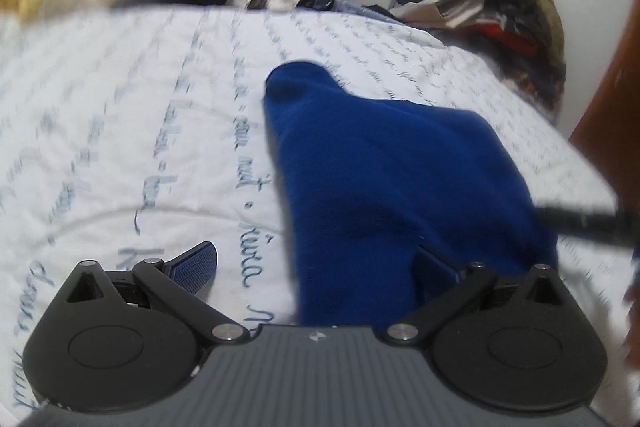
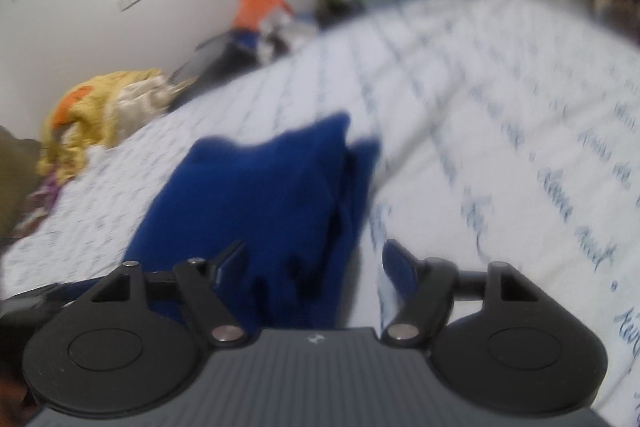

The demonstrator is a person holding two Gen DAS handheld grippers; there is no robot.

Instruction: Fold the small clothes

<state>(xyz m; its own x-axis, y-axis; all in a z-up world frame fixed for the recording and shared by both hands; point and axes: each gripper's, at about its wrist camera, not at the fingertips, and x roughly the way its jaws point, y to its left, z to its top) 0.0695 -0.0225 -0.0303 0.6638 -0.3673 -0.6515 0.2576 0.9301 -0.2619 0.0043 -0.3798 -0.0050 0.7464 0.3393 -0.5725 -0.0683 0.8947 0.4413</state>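
The blue garment [image 1: 384, 163] lay bunched on the bed's script-printed sheet [image 1: 120, 131], close under both tools, probably so each could take an edge. The left gripper [image 1: 316, 269] stood with jaws wide, cloth against one pad only; the right gripper [image 2: 314, 261] was likewise open, its jaws pinching nothing.
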